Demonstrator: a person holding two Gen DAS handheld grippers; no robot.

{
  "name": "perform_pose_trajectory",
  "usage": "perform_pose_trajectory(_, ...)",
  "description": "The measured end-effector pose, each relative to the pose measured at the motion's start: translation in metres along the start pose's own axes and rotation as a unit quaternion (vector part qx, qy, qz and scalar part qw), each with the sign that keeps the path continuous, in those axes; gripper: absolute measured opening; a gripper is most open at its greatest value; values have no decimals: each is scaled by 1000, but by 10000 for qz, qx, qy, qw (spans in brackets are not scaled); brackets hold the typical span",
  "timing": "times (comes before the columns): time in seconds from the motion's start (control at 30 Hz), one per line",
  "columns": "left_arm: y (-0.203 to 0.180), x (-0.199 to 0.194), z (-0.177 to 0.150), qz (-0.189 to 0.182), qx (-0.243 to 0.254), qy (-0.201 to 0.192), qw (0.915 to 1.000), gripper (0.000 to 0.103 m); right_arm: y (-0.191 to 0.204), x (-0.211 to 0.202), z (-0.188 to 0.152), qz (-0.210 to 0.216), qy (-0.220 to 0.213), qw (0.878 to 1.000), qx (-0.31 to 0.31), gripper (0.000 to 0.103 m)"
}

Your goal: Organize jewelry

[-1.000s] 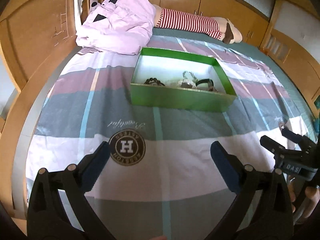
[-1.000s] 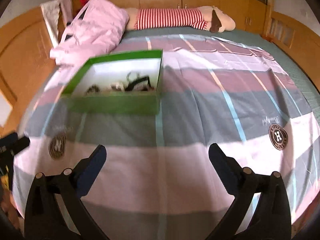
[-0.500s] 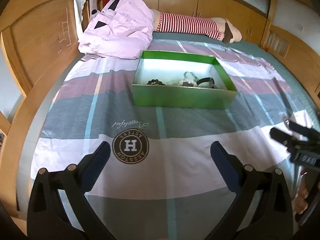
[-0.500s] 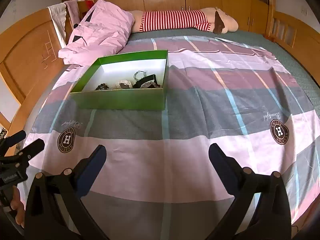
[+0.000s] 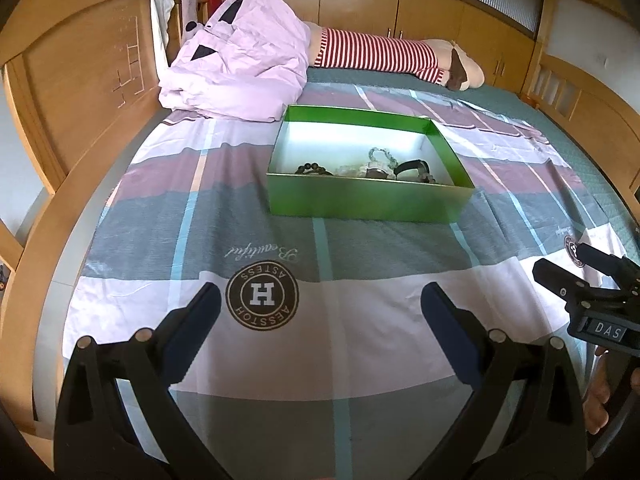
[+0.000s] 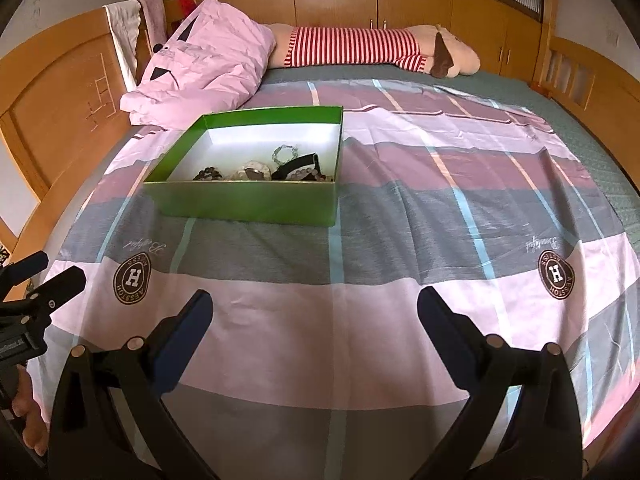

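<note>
A green box (image 5: 368, 199) with a white inside sits on the bed, also in the right wrist view (image 6: 248, 204). Bracelets and bead strings (image 5: 372, 168) lie along its near side, also in the right wrist view (image 6: 276, 170). My left gripper (image 5: 320, 312) is open and empty, low over the sheet well short of the box. My right gripper (image 6: 314, 312) is open and empty, to the right of the box and short of it. The right gripper shows at the right edge of the left wrist view (image 5: 580, 276), and the left gripper at the left edge of the right wrist view (image 6: 44, 276).
A striped pink, grey and white sheet (image 6: 440, 208) covers the bed. A pink folded duvet (image 5: 240, 76) and a red-striped plush toy (image 5: 384, 56) lie at the far end. A wooden headboard (image 5: 68, 92) stands at the left, and wooden cabinets (image 6: 400, 0) behind.
Both grippers have pulled back and risen a little, so the box looks farther and more of the bed shows. Both stay open and empty.
</note>
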State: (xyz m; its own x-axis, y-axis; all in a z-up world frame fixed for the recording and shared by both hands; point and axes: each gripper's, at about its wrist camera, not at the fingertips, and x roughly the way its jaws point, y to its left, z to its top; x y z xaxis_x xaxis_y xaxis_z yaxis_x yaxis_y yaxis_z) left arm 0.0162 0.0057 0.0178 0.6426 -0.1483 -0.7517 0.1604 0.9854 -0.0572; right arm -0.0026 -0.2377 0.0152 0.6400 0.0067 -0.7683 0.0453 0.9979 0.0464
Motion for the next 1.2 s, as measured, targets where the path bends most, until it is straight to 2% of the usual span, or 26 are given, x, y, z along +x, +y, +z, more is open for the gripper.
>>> perform_pose_trajectory(0.33, 3, 2, 17, 5, -152, -118, 9998, 101, 7, -4, 19, -81, -196, 9998, 4, 102)
perform_pose_trajectory(0.57, 11, 6, 19, 42, -316, -30, 9995, 101, 11, 3, 18, -52, -43, 10000, -43, 102)
perform_pose_trajectory(0.83, 19, 4, 23, 273, -300, -132, 9991, 101, 8, 4, 22, -54, -21, 10000, -4, 102)
perform_pose_trajectory(1.2, 15, 5, 23, 333, -223, -126, 9991, 101, -1, 7, 26, -74, 8, 9999, 116, 102)
